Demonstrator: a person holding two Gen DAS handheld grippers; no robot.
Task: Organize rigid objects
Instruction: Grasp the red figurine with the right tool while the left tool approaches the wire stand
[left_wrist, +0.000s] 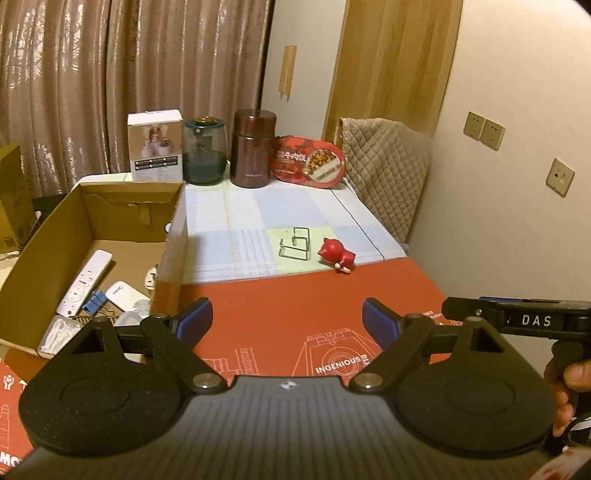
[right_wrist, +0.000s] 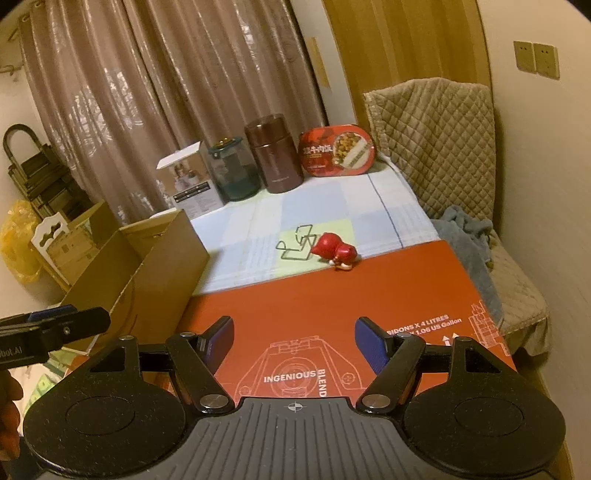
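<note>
Red and glossy, a small toy figure (left_wrist: 338, 257) lies on its side at the near edge of the pale checked cloth (left_wrist: 258, 221), right where the cloth meets the red printed cardboard sheet (left_wrist: 295, 314) that covers the near part of the counter. Just to its left, on a green square of the cloth, sits a bent wire stand (left_wrist: 294, 243), thin and grey; from the right wrist view the two look nearly touching, though I cannot tell whether they do. At the left stands an open cardboard box (left_wrist: 122, 210) holding a white remote control (left_wrist: 85, 281), a blue binder clip (left_wrist: 94, 300) and other white pieces. The left gripper (left_wrist: 287, 323) has its blue-padded fingers spread wide with nothing between them, hovering over the red sheet. The right gripper (right_wrist: 293, 341) is likewise spread and empty, a little less wide. The toy and the wire stand lie well beyond both grippers, farther along the counter and slightly right of centre. Along the far edge stand a white carton (left_wrist: 155, 146), a green glass jar (left_wrist: 205, 149), a brown flask (left_wrist: 254, 147) and a red meal pack (left_wrist: 309, 162).
</note>
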